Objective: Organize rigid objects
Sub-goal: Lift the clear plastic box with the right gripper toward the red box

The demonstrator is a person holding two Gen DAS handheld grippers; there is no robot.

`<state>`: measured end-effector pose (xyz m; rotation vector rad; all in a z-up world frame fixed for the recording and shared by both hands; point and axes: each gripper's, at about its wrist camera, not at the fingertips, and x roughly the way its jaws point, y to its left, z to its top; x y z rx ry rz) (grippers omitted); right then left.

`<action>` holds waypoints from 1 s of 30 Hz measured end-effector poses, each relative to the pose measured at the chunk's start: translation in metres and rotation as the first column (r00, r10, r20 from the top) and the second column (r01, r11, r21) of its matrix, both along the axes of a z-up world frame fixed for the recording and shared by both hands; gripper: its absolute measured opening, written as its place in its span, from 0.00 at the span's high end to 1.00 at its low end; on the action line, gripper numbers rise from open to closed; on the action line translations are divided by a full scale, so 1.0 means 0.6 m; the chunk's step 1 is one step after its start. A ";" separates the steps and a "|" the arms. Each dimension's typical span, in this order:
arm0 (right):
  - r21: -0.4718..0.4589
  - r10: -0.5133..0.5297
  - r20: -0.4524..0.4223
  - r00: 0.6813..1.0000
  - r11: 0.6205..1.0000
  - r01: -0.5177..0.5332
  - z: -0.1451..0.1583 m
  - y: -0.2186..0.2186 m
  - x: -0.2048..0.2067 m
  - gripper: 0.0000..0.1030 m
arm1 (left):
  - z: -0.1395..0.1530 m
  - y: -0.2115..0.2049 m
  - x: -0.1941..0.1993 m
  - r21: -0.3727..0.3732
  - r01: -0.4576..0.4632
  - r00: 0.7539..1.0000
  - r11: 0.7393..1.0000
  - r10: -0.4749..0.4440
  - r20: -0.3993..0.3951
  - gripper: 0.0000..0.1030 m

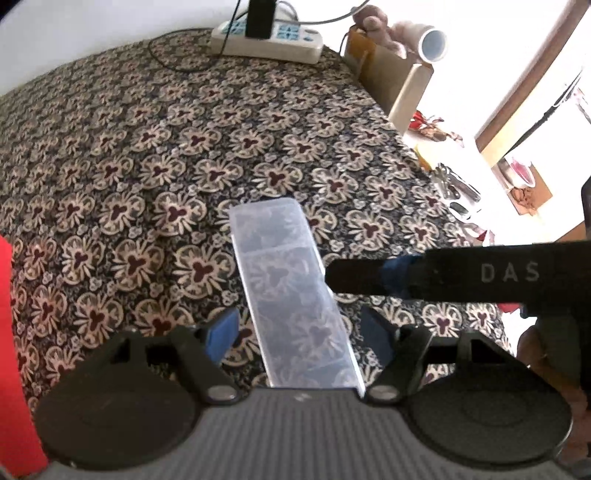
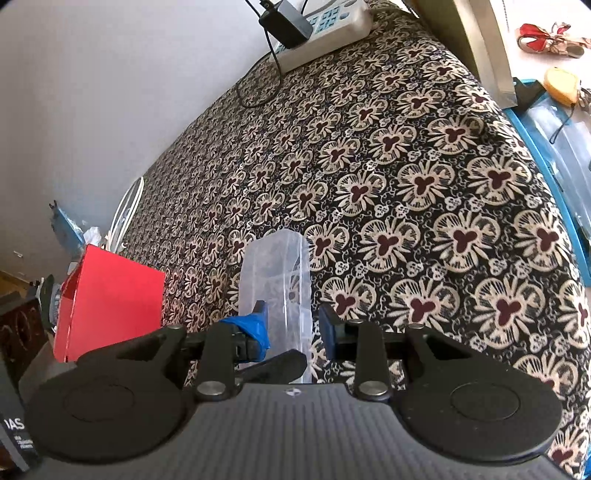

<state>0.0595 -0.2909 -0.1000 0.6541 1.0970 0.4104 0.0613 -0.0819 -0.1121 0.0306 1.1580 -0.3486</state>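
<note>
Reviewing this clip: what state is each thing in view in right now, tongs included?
Clear case: lying flat on the floral cloth, looks empty; lid state unclear.
Left tongs: open, pads clear of both long sides of the case.
Right tongs: straddling the case's edge; grip unclear.
Power strip: black adapter plugged in.
</note>
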 end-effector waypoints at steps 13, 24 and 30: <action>0.054 0.044 -0.011 0.999 0.998 -0.043 -0.027 0.024 0.019 0.85 | -0.014 -0.016 0.005 0.067 -0.009 1.000 0.998 0.010 -0.026 0.45; 0.104 0.042 -0.036 0.998 0.994 -0.038 -0.039 0.038 0.013 0.83 | -0.015 -0.018 0.006 0.121 -0.004 1.000 0.993 0.007 -0.024 0.47; 0.086 0.085 -0.015 0.996 0.993 -0.084 -0.035 0.046 0.000 0.82 | -0.012 -0.016 -0.004 0.146 0.001 1.000 0.989 0.004 -0.028 0.48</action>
